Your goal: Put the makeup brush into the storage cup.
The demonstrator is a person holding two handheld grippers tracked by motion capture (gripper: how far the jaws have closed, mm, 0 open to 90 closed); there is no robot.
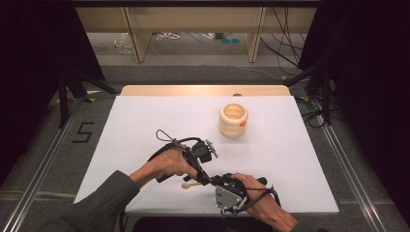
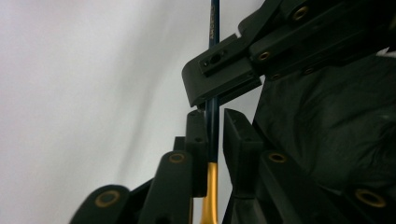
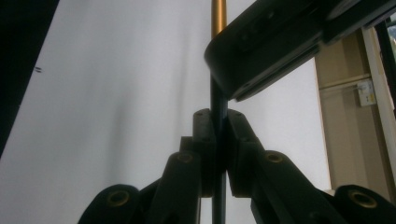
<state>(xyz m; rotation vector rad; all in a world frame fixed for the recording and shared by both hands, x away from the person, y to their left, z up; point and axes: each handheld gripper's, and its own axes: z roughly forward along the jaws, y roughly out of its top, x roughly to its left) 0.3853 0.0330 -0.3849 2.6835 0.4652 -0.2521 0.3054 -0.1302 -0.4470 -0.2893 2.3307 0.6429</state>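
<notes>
Brush (image 2: 212,126) is the best name for the thin rod both grippers are on: a slim, dark blue shaft that turns gold toward one end, with a pale tip showing at the lower middle of the high view, low over the white surface (image 1: 145,125) near its front edge. I judge it light and stiff, smooth enough to swivel or slide between hard jaws, and slender enough that a skewed squeeze could flick it out. The safest hold looks to be across the dark shaft, square to its length, with the two grips a little apart so it cannot pivot.

The left gripper (image 2: 214,128) has its jaws around the dark shaft just above the gold section; one jaw seems to touch, the other stands a sliver off, so I take it as closed on the brush, loosely at most. The right gripper (image 3: 218,135) is clamped tight on the same shaft, jaws pressed to both sides.

Each gripper view shows the contact itself (and the other gripper's black jaw crossing the rod farther up). The right gripper view also shows the gold part at the top of the frame. The high view shows neither contact; instead it gives the layout: both hands together at the lower middle, and a cream ribbed cup (image 1: 233,120) with an orange mark standing upright, well apart, toward the upper centre of the surface.
</notes>
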